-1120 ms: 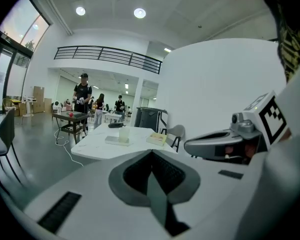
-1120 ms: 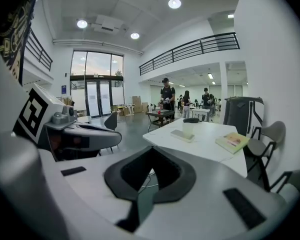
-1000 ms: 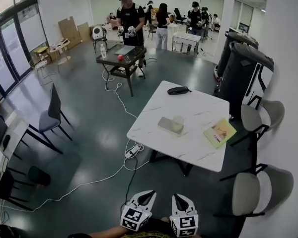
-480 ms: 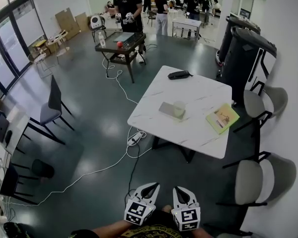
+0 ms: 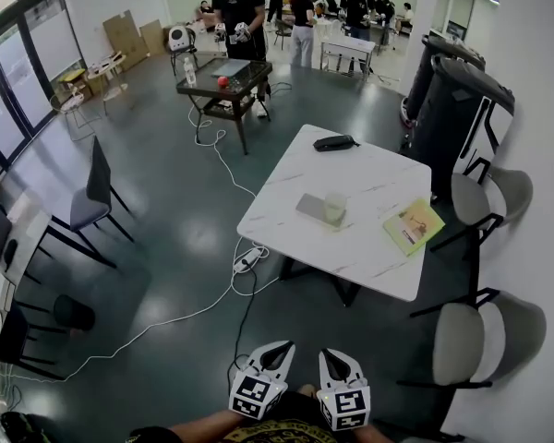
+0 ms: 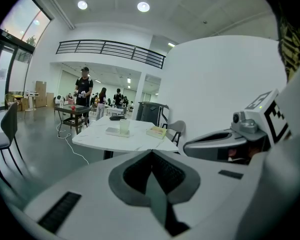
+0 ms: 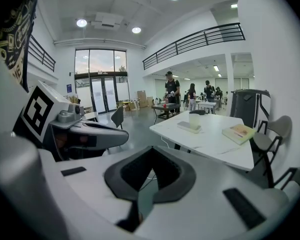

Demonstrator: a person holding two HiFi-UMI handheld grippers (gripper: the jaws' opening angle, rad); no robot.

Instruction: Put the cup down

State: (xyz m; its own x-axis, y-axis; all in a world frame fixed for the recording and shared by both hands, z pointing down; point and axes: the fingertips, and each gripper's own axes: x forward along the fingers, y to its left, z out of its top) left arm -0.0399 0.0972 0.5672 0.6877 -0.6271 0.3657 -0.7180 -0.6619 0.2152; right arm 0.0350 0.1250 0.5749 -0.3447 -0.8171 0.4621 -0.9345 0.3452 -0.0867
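Note:
A translucent cup (image 5: 334, 208) stands upright on a flat grey pad (image 5: 312, 208) in the middle of the white marble table (image 5: 360, 247). It also shows far off as the cup (image 6: 124, 126) in the left gripper view and the cup (image 7: 194, 120) in the right gripper view. My left gripper (image 5: 279, 349) and right gripper (image 5: 332, 354) sit side by side at the bottom of the head view, close to my body and well short of the table. Both are shut with nothing in them: left gripper (image 6: 151, 156), right gripper (image 7: 149, 154).
A yellow-green book (image 5: 409, 226) lies at the table's right edge and a black case (image 5: 333, 142) at its far end. Two grey chairs (image 5: 485, 201) (image 5: 480, 340) stand to the right. A white cable (image 5: 194, 312) runs over the floor. People stand round a dark table (image 5: 223, 81) beyond.
The head view has shifted slightly, so the table sits a little higher in the picture. Both grippers stay shut near my body. The cup has not moved.

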